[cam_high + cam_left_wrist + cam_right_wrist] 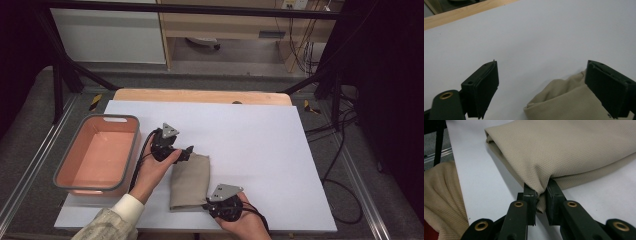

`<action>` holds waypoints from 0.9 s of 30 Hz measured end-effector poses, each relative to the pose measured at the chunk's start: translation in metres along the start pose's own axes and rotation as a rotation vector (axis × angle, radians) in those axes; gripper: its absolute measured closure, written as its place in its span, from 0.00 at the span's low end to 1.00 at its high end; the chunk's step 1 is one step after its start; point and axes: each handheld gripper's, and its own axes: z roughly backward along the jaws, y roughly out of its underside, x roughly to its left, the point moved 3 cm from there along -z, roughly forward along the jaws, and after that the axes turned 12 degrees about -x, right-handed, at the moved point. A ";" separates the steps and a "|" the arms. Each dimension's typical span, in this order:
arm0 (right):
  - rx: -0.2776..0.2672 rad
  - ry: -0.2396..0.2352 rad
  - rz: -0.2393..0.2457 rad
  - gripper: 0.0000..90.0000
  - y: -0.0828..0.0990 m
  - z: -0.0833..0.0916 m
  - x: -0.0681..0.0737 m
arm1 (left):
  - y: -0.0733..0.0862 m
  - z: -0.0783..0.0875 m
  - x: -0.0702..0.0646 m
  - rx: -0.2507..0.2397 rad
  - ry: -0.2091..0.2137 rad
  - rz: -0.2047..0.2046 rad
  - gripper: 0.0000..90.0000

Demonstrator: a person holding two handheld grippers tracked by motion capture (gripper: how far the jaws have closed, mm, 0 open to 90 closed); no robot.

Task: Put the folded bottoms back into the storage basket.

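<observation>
The right tool (540, 202) pinches a corner of the folded beige cloth (190, 180); the left tool (541, 87) stands spread wide over the cloth's far end. The fine-knit cloth lies on the smooth white desk (250, 135), beside a pink grey-rimmed tub (97, 155). Beyond lie grey floor and cables

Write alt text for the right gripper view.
The right gripper has its black jaws shut on a corner of a folded beige cloth, which lies on a white table sheet. A cream knit sleeve shows at the left edge.
</observation>
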 end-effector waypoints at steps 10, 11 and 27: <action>-0.001 0.001 0.004 0.90 0.000 0.000 0.000 | 0.009 -0.003 0.004 0.018 -0.004 0.017 0.15; 0.000 0.002 0.005 0.90 0.000 0.000 0.000 | 0.010 -0.003 0.004 0.021 -0.004 0.020 0.15; -0.001 0.002 0.006 0.90 0.000 0.000 0.000 | 0.023 -0.004 0.009 0.049 -0.010 0.048 0.17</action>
